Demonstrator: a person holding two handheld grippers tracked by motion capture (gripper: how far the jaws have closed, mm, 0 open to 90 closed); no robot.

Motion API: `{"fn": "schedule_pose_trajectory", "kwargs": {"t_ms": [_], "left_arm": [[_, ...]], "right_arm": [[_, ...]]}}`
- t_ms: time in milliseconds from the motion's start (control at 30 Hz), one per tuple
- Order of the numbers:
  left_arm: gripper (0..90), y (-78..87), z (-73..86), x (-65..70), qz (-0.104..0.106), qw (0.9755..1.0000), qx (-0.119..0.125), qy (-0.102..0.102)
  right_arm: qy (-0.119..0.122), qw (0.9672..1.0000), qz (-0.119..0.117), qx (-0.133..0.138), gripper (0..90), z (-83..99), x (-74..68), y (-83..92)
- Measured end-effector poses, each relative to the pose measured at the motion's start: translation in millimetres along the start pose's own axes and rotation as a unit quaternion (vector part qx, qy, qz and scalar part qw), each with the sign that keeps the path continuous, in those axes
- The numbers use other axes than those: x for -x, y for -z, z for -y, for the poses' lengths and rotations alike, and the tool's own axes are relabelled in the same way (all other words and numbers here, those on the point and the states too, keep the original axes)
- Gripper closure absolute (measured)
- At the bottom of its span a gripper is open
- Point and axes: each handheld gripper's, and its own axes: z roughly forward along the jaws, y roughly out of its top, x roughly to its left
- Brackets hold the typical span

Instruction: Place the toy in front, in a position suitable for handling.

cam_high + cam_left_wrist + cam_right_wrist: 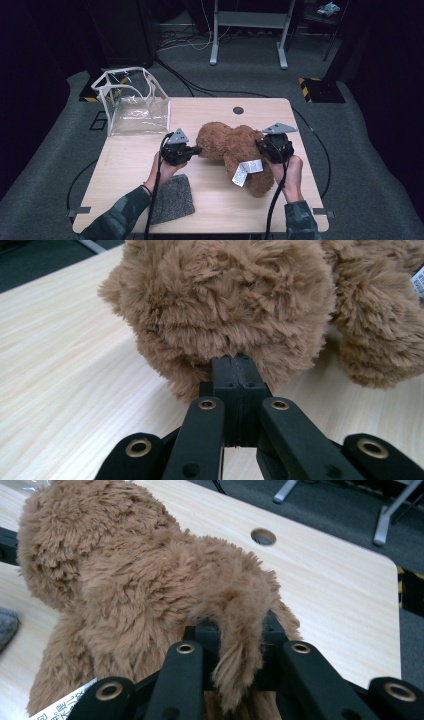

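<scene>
- At the upper left of the high view, a clear plastic bag (132, 102) is standing on the table (210, 210).
- Left of centre, the left gripper (196, 149) is pinching the brown teddy bear's (232, 147) fur, jaws pressed together.
- In the middle, the bear is lying on the table.
- At the right, the right gripper (261, 146) is clamping a tuft of bear fur.

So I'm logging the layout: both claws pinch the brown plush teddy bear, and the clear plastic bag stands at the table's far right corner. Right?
Not quite. The clear plastic bag stands at the table's far left corner, as the high view shows. The rest holds: the left claw and right claw both pinch the brown plush teddy bear.
</scene>
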Motion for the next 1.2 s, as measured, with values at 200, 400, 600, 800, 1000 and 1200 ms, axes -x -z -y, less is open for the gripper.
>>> {"fn": "schedule_pose_trajectory", "kwargs": {"t_ms": [200,400,600,800,1000,1200], "left_arm": [[90.0,11.3,2.9,-7.2,-0.023,0.9996,0.006,0.014],[90.0,21.0,6.4,-13.2,-0.047,0.9987,0.004,0.017],[90.0,25.2,10.3,-19.5,-0.072,0.9973,0.002,0.013],[90.0,22.1,19.4,-26.9,-0.093,0.9953,-0.018,0.017],[90.0,20.8,30.2,-30.5,-0.11,0.993,-0.039,0.019],[90.0,18.4,41.7,-31.2,-0.099,0.9931,-0.059,0.022]], "right_arm": [[0.017,0.9998,-0.007,0.005,78.7,-20.0,-7.4,-14.3],[0.028,0.9993,-0.021,0.008,78.9,-38.1,-13.8,-29.9],[0.036,0.9989,-0.03,0.011,78.9,-46.8,-18.0,-45.1],[0.045,0.9983,-0.036,0.004,78.9,-47.1,-24.3,-67.5],[0.05,0.9974,-0.053,0.003,78.7,-40.7,-29.5,-89.9],[0.023,0.9978,-0.058,-0.02,77.4,-28.5,-30.6,-108.6]]}}
